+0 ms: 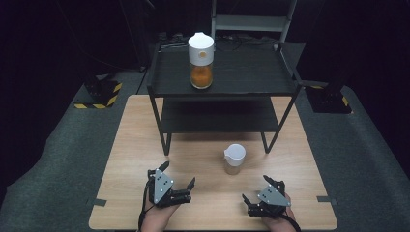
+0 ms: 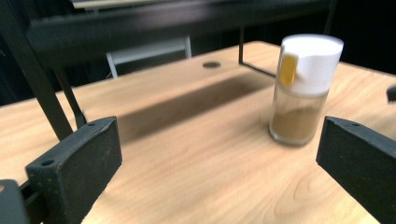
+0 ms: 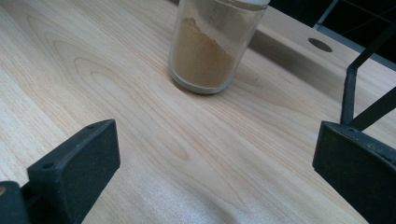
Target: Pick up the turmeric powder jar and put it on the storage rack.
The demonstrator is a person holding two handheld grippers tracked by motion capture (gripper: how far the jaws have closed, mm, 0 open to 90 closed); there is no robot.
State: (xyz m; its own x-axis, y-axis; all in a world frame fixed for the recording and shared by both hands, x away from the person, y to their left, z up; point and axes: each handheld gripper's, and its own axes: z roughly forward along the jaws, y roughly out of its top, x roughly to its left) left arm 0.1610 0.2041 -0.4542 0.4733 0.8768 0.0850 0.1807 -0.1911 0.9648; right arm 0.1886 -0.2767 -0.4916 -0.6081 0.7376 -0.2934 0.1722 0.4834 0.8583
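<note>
Dark room all around, with a light wooden table [image 1: 203, 203] sitting on grey carpet and a black two-level shelf [image 1: 222, 79] standing on the far half of it. On the top level of that shelf there's a tall jar [image 1: 200, 60] with a white lid and orange powder inside, left of the middle.

Down on the table itself, just in front of the shelf and a bit right of centre, stands a small jar [image 1: 234, 158] with a white cap and a little brownish powder in the bottom. It's upright and nothing is touching it. In the left gripper view the same jar [image 2: 303, 91] is a bit blurry, but you can make out a yellow tab on the side of the cap.

Both claws are near the front edge, each held in a hand. The left gripper [image 1: 176, 179] sits left of the small jar with its jaws spread wide, nothing between them, pointing roughly toward the shelf. The right gripper [image 1: 256, 191] is on the other side, also with its jaws wide apart and empty. In the right gripper view the small jar [image 3: 212, 51] stands ahead of the jaws, well clear of them, with one shelf leg [image 3: 350, 88] off to the right.
</note>
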